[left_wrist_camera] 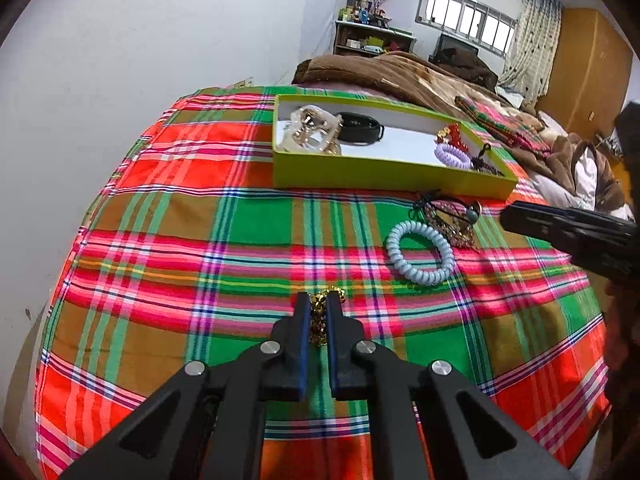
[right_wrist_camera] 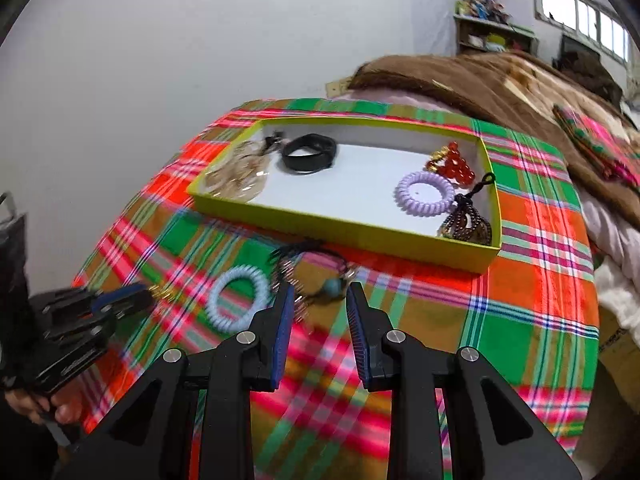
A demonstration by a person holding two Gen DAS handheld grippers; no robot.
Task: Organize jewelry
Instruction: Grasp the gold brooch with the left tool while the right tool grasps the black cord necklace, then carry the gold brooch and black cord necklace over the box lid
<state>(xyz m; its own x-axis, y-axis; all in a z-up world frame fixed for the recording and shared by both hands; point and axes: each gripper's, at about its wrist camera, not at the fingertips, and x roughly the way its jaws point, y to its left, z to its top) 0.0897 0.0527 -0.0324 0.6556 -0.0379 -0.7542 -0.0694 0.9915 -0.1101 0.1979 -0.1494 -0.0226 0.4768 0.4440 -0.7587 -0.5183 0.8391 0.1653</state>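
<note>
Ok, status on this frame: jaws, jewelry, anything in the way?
Left gripper shut on gold chain. Right gripper open above beaded necklace. Blue coil tie outside green tray. Path clear.

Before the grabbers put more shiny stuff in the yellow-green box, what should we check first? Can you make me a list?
1. Left gripper has its fingers shut on the gold chain: ok.
2. Chain lifted clear of the plaid cloth: cannot tell.
3. Empty white floor in the middle of the box for the chain: ok.
4. Right gripper fingers open, nothing held: ok.
5. Beaded piece with the teal bead lies just ahead of the right fingers: ok.
6. Pale blue coil hair tie is off the chain's straight way to the box: ok.
</note>
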